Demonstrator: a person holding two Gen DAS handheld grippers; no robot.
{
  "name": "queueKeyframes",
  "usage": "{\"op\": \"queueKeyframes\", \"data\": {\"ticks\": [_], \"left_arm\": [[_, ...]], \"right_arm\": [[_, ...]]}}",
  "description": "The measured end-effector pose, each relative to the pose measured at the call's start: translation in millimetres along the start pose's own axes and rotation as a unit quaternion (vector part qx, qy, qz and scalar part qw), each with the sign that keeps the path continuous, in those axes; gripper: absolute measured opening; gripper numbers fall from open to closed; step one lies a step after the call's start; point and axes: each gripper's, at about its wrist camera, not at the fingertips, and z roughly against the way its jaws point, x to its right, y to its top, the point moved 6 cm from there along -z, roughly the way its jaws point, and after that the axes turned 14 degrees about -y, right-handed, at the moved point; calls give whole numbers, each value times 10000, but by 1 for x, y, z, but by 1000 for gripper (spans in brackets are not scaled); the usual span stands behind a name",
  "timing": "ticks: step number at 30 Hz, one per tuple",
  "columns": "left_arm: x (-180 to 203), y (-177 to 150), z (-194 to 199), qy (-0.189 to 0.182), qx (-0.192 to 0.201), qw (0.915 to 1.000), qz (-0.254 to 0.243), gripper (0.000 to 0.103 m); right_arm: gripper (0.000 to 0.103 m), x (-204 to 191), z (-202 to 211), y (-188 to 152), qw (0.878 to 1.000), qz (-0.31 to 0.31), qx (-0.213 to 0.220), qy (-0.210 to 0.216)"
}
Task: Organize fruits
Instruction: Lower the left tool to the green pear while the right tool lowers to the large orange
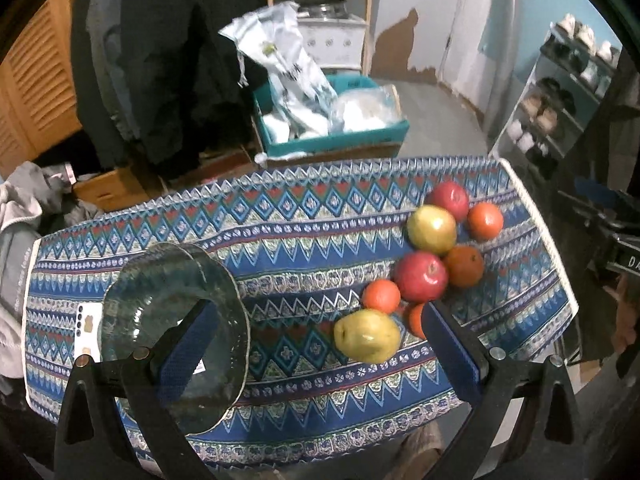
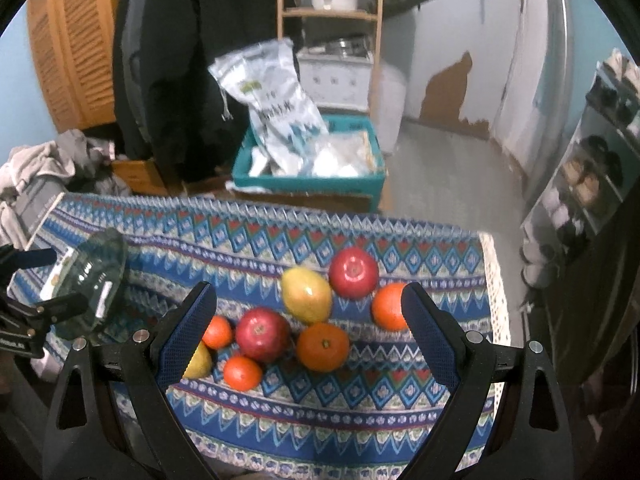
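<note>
Left hand-held gripper (image 1: 320,340) gapes wide — glass bowl (image 1: 172,320) lower left; right hand-held gripper (image 2: 308,320) wide over fruits (image 2: 296,320) — frame centre.

Blue zigzag-patterned tablecloth (image 2: 320,408), red apples (image 2: 354,267), orange oranges (image 2: 322,347), yellow-green fruit (image 1: 367,335), teal crate (image 1: 332,142)

Between the right gripper's (image 2: 308,320) wide-spread jaws, clustered fruit (image 2: 322,346) fills the gap. Nearer than the fruit, bare patterned tabletop (image 2: 320,412) lies clear. A glass bowl (image 2: 94,280) stands far left.
</note>
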Motion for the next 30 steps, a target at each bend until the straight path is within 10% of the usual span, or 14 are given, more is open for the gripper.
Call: {"op": "queueKeyframes", "data": {"ticks": [30], "left_arm": [[7,-51,-151,-11,-1605,9867,244,102]], "right_arm": [[92,-22,-143,-91,9770,789,-1979,115]]}}
